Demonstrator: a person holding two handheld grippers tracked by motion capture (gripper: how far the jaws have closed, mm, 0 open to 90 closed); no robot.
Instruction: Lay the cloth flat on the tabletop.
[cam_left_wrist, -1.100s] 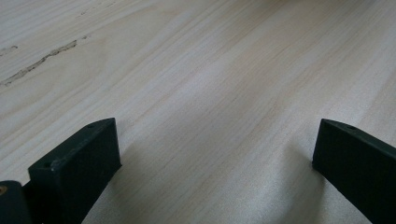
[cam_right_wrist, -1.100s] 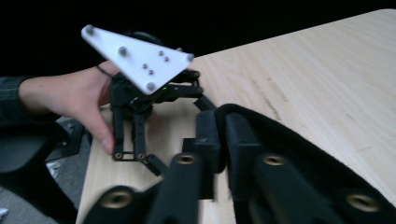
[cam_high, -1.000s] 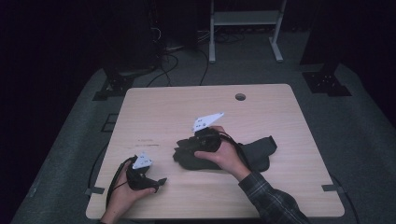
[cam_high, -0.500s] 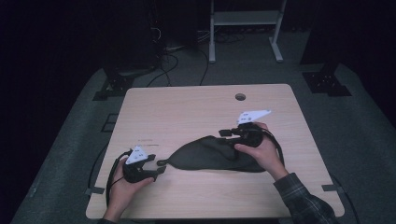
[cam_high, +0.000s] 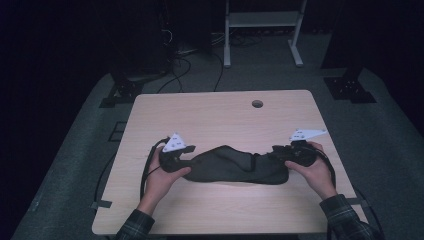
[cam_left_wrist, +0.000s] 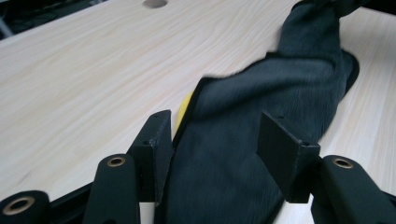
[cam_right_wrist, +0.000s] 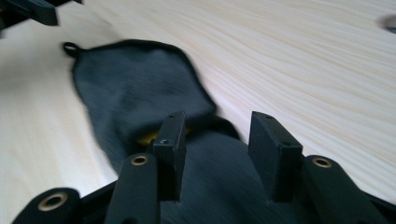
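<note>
wooden table (cam_high: 220, 120), white rack (cam_high: 262, 20), floor cables (cam_high: 185, 55)

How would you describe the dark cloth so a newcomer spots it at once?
On the pale wooden table, look at the near half between the two hand-held grippers. The dark cloth lies stretched there, the only fabric, with a small loop at one corner and yellow peeking from underneath.

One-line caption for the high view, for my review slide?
Both grippers, left and right, hold a dark cloth stretched between them on the wooden table.

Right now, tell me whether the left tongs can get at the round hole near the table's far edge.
Probably yes: the left tongs have bare wood up to the hole, but the dark cloth lying between their jaws would have to be let go or dragged along.
</note>
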